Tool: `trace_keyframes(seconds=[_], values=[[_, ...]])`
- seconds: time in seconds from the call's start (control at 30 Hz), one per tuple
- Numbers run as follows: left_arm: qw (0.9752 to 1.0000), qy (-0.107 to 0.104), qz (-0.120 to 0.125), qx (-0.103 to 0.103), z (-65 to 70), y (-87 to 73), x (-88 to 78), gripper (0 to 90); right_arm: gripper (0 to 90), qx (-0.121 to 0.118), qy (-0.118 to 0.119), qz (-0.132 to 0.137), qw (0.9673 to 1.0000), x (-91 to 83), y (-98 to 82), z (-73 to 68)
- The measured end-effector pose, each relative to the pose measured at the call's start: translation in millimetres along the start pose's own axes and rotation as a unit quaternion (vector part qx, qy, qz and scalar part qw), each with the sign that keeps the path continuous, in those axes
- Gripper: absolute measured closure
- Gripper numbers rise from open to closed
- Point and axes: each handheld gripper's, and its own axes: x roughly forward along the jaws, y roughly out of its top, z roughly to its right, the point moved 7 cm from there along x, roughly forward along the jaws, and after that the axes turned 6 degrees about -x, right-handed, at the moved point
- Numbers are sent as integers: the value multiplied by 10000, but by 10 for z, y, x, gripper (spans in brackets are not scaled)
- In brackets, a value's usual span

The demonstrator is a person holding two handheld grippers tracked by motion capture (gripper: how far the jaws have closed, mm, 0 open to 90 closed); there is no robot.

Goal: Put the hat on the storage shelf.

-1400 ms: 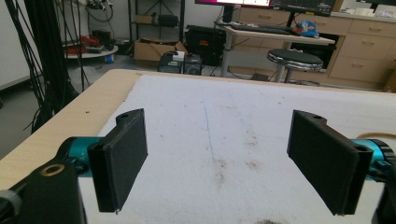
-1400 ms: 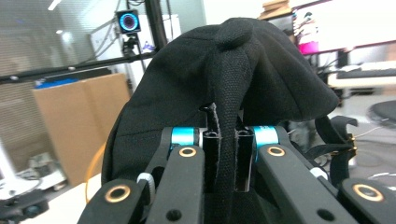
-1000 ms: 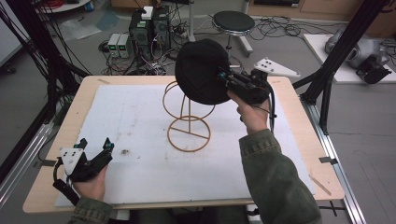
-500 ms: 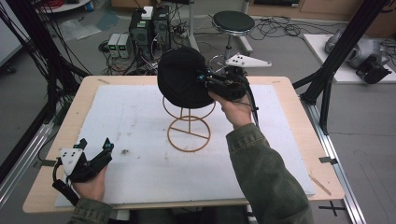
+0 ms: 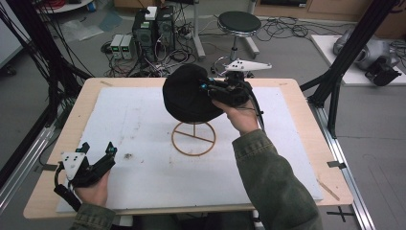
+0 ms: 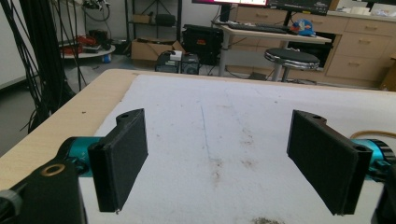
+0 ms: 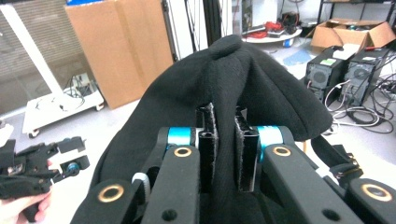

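While pinched by the right tool, the black hat has shifted left over the wire stand.

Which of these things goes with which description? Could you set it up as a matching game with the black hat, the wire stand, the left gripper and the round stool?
Things:
1. black hat
2. wire stand
3. left gripper
4. round stool

Descriptions:
A. on the floor beyond the table
B. jaws wide apart, nothing between them
C. pinched by the right gripper above the table
D. standing on the white mat, its ring base flat

Pairs: 1-C, 2-D, 3-B, 4-A
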Motion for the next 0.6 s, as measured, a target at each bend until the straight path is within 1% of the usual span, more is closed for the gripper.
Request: trace_keyframes(seconds=[0.07, 0.2, 0.33, 0.5, 0.6], values=[[10000, -3, 2, -4, -1, 0, -2, 205, 850, -61, -22, 0, 10000, 16, -12, -22], [10000, -7, 0, -14, -2, -1, -6, 205, 846, 91, -30, 90, 9999, 18, -41, -24], [10000, -3, 6, -10, -3, 1, -9, 205, 791, 188, -144, 154, 9996, 11, -64, 5], [10000, -27, -44, -14, -4, -8, -2, 205, 753, 193, -299, 249, 9991, -3, -87, 20], [10000, -29, -38, -17, 1, -7, -4, 205, 717, 161, -287, 271, 9991, -8, -108, 20]])
